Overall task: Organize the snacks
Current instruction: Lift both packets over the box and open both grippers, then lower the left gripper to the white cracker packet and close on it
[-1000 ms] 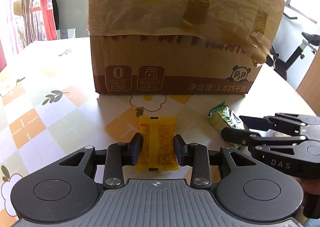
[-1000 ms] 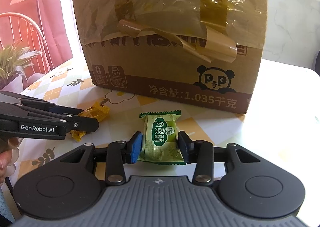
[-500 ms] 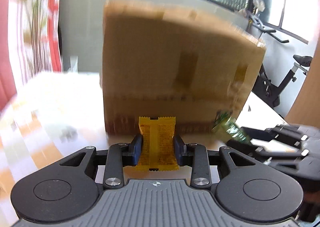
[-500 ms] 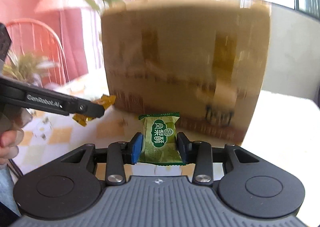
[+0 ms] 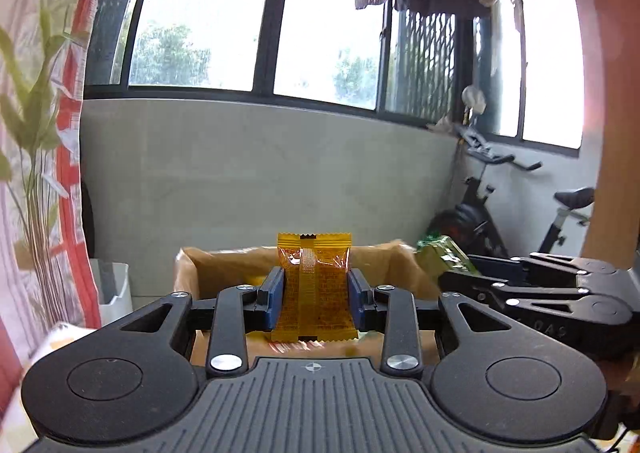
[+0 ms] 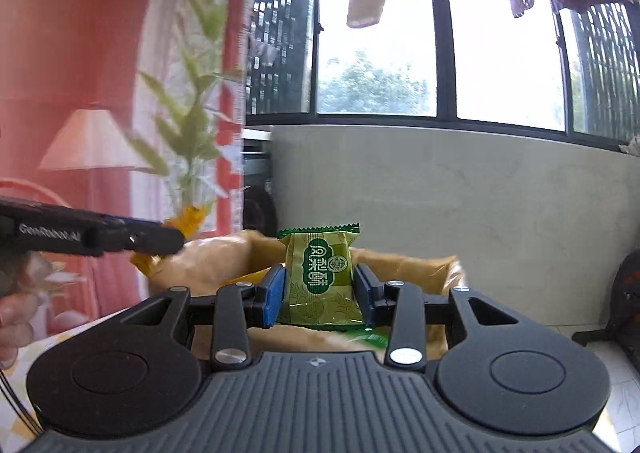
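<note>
Your left tool [image 5: 316, 293] pinches the yellow snack packet [image 5: 314, 287], your right tool [image 6: 319, 293] the green one [image 6: 320, 277], both above the open cardboard box [image 6: 224, 257]

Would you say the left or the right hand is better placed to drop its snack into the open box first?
Probably the left: its claw holds the yellow packet centred above the box, while the right claw's green packet sits nearer one wall.

A patterned table [image 6: 24, 353] is seen only as a sliver at the lower left edge of the right wrist view — pale, with yellow patches. An open cardboard box [image 5: 224, 265] is seen beyond it — its base is hidden, so its footing cannot be told.
</note>
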Demonstrator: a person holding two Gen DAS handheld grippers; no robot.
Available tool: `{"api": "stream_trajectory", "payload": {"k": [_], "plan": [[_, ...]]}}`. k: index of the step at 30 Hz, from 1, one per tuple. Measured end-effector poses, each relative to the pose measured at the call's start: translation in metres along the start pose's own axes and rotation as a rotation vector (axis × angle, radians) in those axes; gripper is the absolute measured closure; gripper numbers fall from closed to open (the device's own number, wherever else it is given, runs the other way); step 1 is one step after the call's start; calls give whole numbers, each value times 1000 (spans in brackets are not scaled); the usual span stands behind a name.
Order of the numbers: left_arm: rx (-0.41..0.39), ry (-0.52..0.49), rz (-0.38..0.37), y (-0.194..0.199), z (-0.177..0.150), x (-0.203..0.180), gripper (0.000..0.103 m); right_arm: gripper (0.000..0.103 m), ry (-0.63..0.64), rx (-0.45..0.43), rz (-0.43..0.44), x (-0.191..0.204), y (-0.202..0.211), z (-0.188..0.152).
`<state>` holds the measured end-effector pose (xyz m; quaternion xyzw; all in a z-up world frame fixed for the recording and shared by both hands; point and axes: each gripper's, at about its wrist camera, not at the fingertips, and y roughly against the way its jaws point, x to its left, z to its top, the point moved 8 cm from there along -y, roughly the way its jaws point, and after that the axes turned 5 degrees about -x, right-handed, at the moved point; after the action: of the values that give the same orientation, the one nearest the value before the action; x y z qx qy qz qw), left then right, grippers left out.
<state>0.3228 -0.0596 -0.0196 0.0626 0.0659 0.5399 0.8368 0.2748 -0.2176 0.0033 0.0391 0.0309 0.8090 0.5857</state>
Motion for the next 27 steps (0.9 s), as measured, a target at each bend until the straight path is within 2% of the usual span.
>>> {"api": "stream_trajectory", "payload": {"k": [5,7,8,9,10,12,17,21,24,27], "plan": [[107,-50,59,-48,-7,13,67,63,-39,120,-39,-19,-44,-7],[158,-40,56,-62,-14,18,65,62,-49,151,-50,-21,-52,-12],[168,-36,61,-62,-16,22,61,57,-52,156,-55,-22,-52,-13],[177,-36,72,-63,-17,25,57,47,-55,155,-59,-23,-50,-13],[177,-35,82,-62,-19,28,51,42,-57,148,-57,-23,-47,-12],[170,-32,86,-56,-19,30,47,37,-53,135,-41,-23,-36,-12],[160,-24,64,-28,-15,34,45,37,-40,111,-7,-22,-7,-11],[138,-20,22,0,-14,20,45,36,-55,96,3,-25,22,-13],[133,11,-15,18,-21,7,45,36,-47,89,15,-24,44,-18],[135,44,-51,32,-34,-8,45,31,-36,114,22,-21,63,-34]]}}
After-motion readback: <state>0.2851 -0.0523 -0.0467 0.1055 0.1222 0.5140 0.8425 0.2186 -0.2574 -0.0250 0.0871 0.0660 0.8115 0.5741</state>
